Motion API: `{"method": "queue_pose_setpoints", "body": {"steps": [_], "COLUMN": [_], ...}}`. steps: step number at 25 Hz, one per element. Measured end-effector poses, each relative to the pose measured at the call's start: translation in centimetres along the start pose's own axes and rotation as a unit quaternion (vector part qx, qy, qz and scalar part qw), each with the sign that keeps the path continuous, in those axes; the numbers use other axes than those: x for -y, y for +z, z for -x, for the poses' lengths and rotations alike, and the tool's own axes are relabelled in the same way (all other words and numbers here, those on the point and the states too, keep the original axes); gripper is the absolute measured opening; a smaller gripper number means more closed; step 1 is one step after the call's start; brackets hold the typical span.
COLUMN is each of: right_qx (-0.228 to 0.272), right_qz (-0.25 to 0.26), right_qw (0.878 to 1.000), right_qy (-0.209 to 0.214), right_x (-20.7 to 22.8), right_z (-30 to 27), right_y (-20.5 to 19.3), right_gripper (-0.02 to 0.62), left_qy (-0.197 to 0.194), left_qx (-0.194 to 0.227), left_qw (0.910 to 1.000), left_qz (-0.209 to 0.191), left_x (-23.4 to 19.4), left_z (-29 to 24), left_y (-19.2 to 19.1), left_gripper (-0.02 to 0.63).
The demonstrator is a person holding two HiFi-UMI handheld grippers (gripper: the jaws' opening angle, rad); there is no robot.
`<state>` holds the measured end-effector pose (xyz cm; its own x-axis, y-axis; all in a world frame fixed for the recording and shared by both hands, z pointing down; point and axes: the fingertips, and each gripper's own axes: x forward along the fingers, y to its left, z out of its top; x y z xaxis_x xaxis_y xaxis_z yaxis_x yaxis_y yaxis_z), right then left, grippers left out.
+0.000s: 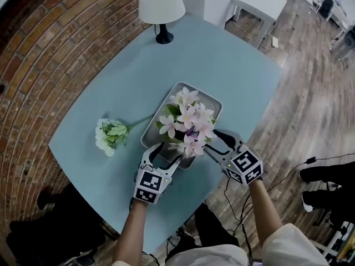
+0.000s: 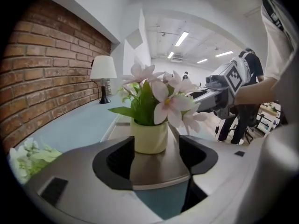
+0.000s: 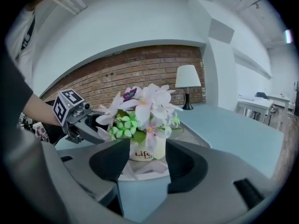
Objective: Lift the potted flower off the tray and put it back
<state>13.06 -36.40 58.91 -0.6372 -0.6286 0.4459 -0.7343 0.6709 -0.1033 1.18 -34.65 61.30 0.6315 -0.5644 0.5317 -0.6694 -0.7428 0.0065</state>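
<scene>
Potted flower (image 1: 187,123) stands on the tray (image 1: 211,99); left claw (image 1: 165,154) at the tray's near end, right claw (image 1: 212,143) at its right edge, both wide, holding nothing

Head view: from above, looking steeply down on the table (image 1: 238,71), far enough off to take in the left claw (image 1: 168,153), right claw (image 1: 213,143), flower (image 1: 188,121) and lamp (image 1: 161,4).

Left gripper view: low over the table, close to the flower, looking past it to the right claw.

Right gripper view: equally low and close, looking from the opposite side toward the left claw.

All three views share the flower and lamp.
</scene>
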Motion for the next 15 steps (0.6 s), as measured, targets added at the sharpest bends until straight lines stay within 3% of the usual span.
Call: {"method": "queue_pose_setpoints", "body": {"steps": [15], "right_qx": [-0.045], "right_qz": [0.049], "right_qw": [0.994], "right_qy": [0.081], "right_x": [1.7], "right_z": [-5.1], "right_y": [-1.9], "right_gripper": [0.265], "left_qy": [-0.024], "left_qx": [-0.015], "left_qw": [0.9992], "left_qz": [0.028], "left_x": [-1.5], "left_z": [-5.0], "left_y": [-0.3], "left_gripper": [0.387]}}
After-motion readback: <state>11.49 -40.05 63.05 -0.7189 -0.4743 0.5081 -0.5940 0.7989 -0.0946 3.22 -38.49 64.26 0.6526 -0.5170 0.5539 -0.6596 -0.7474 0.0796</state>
